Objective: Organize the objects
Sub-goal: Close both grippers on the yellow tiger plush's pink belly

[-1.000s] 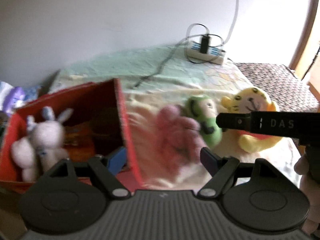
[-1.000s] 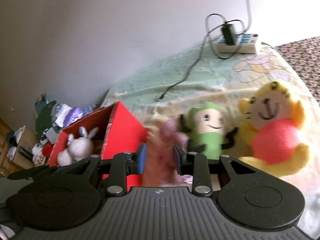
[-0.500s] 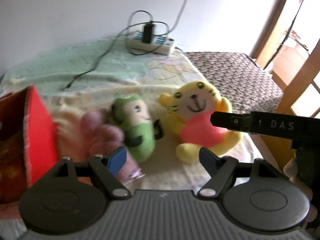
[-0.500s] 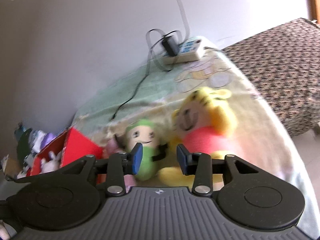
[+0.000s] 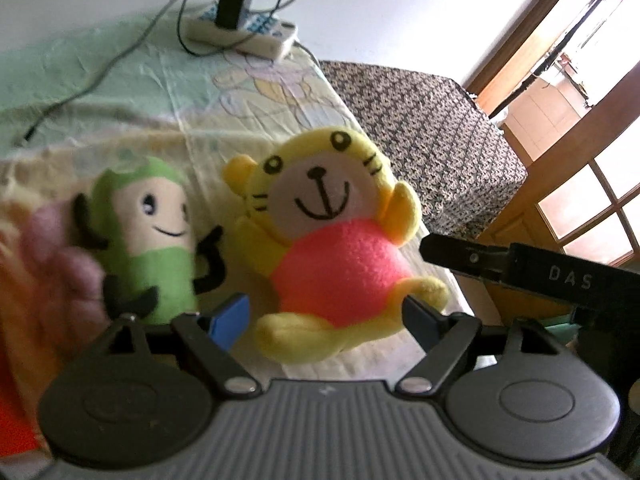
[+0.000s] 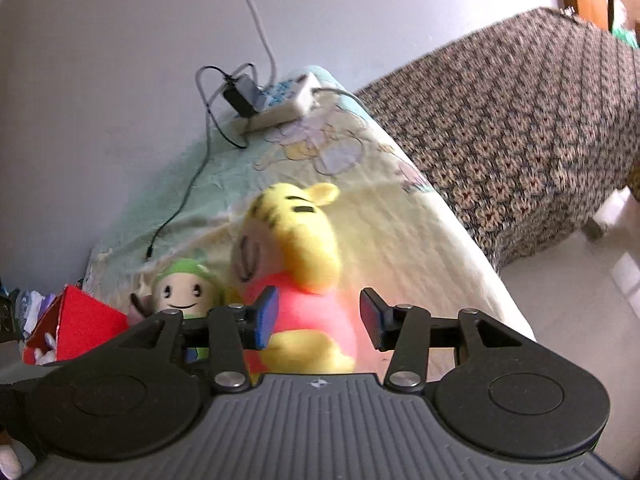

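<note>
A: Both views have swung away from the red box since a second ago, and the yellow tiger plush now fills the middle of each!

B: Left wrist view first. The left claw [image 5: 326, 318] has its jaws opening, spread wide, with the yellow tiger plush [image 5: 332, 236] lying between them on the bed [image 5: 168, 92]. The pads press on nothing.

A: And just beside the tiger, the green plush [image 5: 148, 232], with a blurred pink plush [image 5: 60, 264] at its other side. A black bar marked DAS [image 5: 532, 272] cuts in from the right edge.

B: Behind them, the power strip [image 5: 244, 32] with its black charger, by the wall.

A: Right wrist view now. The right claw [image 6: 318, 316] is opening too, jaws wide, the tiger [image 6: 300, 248] framed between them, not gripped.

B: Green plush [image 6: 182, 288] touches the tiger's side. The red box [image 6: 76, 320] sits at the far left, 1 white toy peeking from it.
</note>
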Tool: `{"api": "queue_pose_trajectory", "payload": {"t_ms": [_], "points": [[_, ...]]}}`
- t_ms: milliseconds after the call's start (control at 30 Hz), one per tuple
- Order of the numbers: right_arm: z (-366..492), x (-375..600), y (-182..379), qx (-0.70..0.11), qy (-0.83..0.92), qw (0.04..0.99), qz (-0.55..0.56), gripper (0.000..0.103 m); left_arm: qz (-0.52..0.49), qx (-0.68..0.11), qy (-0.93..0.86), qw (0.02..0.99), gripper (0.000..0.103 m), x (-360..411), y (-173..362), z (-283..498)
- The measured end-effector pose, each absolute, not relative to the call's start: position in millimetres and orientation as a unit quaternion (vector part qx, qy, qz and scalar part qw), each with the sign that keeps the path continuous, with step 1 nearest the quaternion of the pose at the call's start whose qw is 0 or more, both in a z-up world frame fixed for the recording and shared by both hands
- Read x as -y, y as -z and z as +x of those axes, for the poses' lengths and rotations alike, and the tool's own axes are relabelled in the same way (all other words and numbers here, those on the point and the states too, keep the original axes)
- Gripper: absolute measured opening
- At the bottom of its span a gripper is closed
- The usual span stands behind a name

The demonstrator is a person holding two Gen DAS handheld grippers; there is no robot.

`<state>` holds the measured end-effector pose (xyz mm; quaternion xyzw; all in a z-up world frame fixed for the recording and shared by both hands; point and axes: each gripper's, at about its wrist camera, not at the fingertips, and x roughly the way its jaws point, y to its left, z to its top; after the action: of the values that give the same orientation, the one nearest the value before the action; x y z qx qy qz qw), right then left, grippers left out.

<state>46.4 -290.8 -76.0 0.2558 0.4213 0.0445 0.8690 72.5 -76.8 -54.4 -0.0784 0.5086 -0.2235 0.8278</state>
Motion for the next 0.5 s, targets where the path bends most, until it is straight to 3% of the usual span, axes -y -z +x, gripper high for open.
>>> {"api": "queue_pose_trajectory", "payload": {"t_ms": [300,367,500], "points": [[78,295,106,-0.450,-0.068,0.840,0.297,0.049,-0.084,-0.531,0.247,0.806,0.089,93,75,92],[84,294,109,-0.453,-0.074,0.834,0.305,0.058,-0.085,-0.534,0.252,0.803,0.090,93,79,96],[95,293,115,-0.457,-0.093,0.822,0.327,0.062,-0.093,-0.538,0.252,0.799,0.091,90,86,107]]}}
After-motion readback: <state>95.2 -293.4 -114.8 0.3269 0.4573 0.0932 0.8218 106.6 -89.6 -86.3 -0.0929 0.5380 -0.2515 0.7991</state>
